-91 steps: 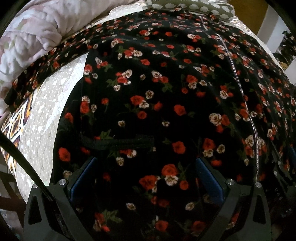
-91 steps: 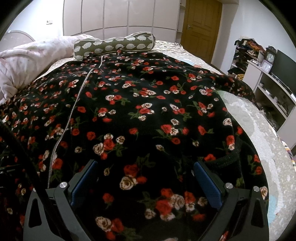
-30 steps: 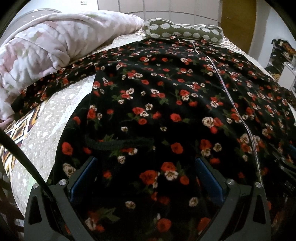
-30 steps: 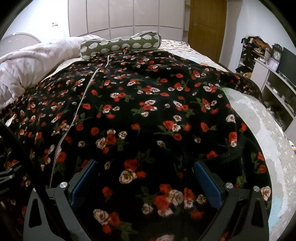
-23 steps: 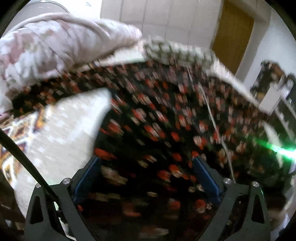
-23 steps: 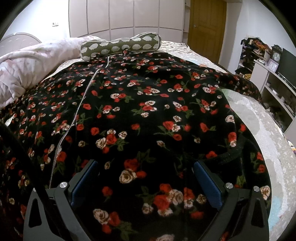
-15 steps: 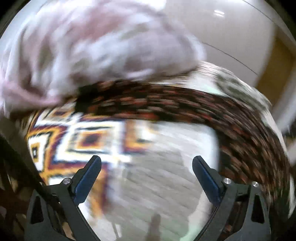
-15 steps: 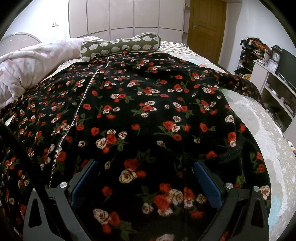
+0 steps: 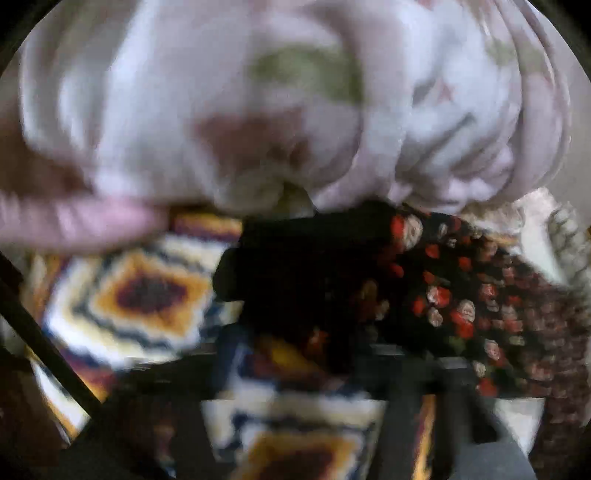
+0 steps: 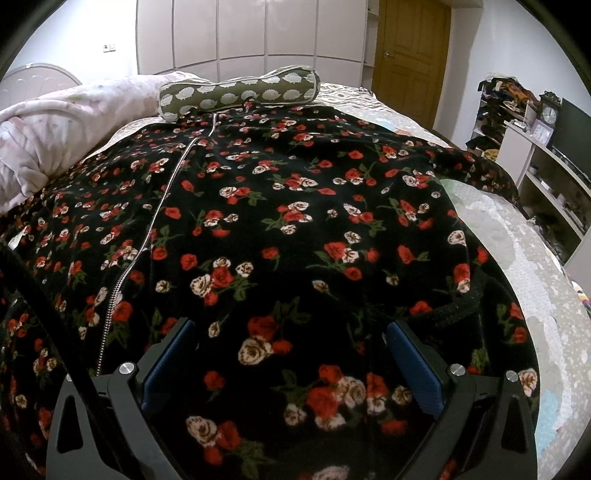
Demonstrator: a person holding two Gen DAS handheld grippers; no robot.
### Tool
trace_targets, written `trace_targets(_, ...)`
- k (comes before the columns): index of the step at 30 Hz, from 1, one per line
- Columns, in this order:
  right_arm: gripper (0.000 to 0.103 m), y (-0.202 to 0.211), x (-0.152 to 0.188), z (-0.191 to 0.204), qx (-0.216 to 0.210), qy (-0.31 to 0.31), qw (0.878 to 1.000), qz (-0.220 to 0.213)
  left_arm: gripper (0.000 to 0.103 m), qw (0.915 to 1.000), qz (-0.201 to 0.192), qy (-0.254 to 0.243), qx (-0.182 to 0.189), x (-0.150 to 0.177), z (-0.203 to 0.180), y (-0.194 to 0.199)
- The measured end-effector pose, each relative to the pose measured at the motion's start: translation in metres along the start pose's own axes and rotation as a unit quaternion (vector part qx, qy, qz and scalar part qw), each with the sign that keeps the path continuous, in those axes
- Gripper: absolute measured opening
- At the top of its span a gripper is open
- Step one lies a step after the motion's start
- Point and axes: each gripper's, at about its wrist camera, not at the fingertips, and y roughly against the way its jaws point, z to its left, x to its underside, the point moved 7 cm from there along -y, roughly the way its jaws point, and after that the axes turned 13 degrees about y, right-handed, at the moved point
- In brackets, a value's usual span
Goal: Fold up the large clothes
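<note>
- Here, a black fleece robe printed with red and cream roses [image 10: 295,221] lies spread flat over the bed, its silver zip [image 10: 147,236] running from the collar down toward the near edge.
- The right gripper [image 10: 291,365] hovers low over the robe's near hem, its blue-padded fingers [image 10: 166,358] spread wide with only flowered cloth showing between them; nothing is pinched.
- At the head of the bed, a long olive bolster cushion with white hedgehog shapes [image 10: 240,92] lies crosswise, touching the robe's collar.
- A rumpled pale pink quilt [image 10: 66,125] is heaped along the robe's left side.
- A cream dotted bedspread [image 10: 524,258] shows bare to the right of the robe, past its right sleeve.
- Beyond the bed stand a white wardrobe [image 10: 251,33], a brown wooden door [image 10: 410,55] and white open shelves [image 10: 554,192] against the right wall.
- The left wrist view is heavily blurred: the dark end of the robe's sleeve [image 9: 314,273] sits in the middle of it, under the edge of the pink quilt [image 9: 258,103] and over a woven blanket with orange, white and dark blue diamonds [image 9: 147,295].
- The left gripper [image 9: 306,373] is only a dark smear at the bottom; I cannot tell whether its fingers are apart or closed on the sleeve.
</note>
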Motion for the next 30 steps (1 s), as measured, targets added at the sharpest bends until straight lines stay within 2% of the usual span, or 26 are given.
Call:
trace_targets(1, 0.103, 0.000, 0.000, -0.001, 0.001, 0.000, 1.000, 0.000, 0.013, 0.9999, 0.007, -0.010, 0.002, 0.000, -0.009, 0.001)
trace_targets(2, 0.103, 0.000, 0.000, -0.002, 0.001, 0.000, 1.000, 0.000, 0.012, 0.9998, -0.004, -0.014, -0.013, 0.000, -0.013, 0.006)
trace_targets(5, 0.103, 0.000, -0.001, -0.002, 0.000, 0.000, 1.000, 0.000, 0.011, 0.9955, -0.067, -0.063, -0.020, 0.002, -0.048, 0.047)
trace_targets(9, 0.103, 0.000, -0.001, -0.002, -0.001, 0.000, 1.000, 0.000, 0.011, 0.9891, -0.076, -0.108, 0.064, 0.022, -0.133, 0.106)
trace_targets(11, 0.103, 0.001, -0.002, -0.004, -0.005, -0.002, 1.000, -0.001, 0.011, 0.9805, -0.075, -0.145, 0.109, 0.044, -0.193, 0.138)
trace_targets(13, 0.103, 0.005, -0.004, -0.007, -0.024, -0.007, 1.000, -0.008, 0.010, 0.9713, -0.062, -0.174, 0.149, 0.069, -0.236, 0.166)
trace_targets(16, 0.097, 0.026, -0.009, -0.017, -0.074, -0.037, 0.995, -0.050, 0.010, 0.9502, -0.015, -0.222, 0.218, 0.132, -0.331, 0.198)
trace_targets(17, 0.097, 0.038, -0.011, -0.025, -0.086, -0.052, 0.992, -0.070, 0.010, 0.9388, 0.005, -0.245, 0.243, 0.165, -0.370, 0.208)
trace_targets(19, 0.097, 0.055, -0.011, -0.043, -0.089, -0.071, 0.989, -0.096, 0.010, 0.9231, 0.029, -0.275, 0.267, 0.213, -0.420, 0.217)
trace_targets(22, 0.097, 0.062, -0.007, -0.068, -0.088, -0.089, 0.987, -0.104, 0.010, 0.8916, 0.090, -0.316, 0.312, 0.301, -0.491, 0.227)
trace_targets(23, 0.097, 0.061, -0.003, -0.080, -0.086, -0.096, 0.987, -0.100, 0.010, 0.8809, 0.110, -0.324, 0.326, 0.324, -0.505, 0.233)
trace_targets(25, 0.097, 0.057, 0.005, -0.099, -0.081, -0.111, 0.986, -0.089, 0.011, 0.8529, 0.159, -0.354, 0.349, 0.377, -0.532, 0.238)
trace_targets(26, 0.097, 0.055, 0.008, -0.108, -0.077, -0.117, 0.986, -0.086, 0.013, 0.8439, 0.177, -0.366, 0.350, 0.396, -0.539, 0.238)
trace_targets(28, 0.097, 0.053, 0.012, -0.129, -0.072, -0.134, 0.985, -0.082, 0.014, 0.8354, 0.201, -0.380, 0.343, 0.425, -0.544, 0.236)
trace_targets(30, 0.097, 0.053, 0.013, -0.147, -0.067, -0.144, 0.984, -0.080, 0.025, 0.8281, 0.207, -0.390, 0.345, 0.438, -0.538, 0.240)
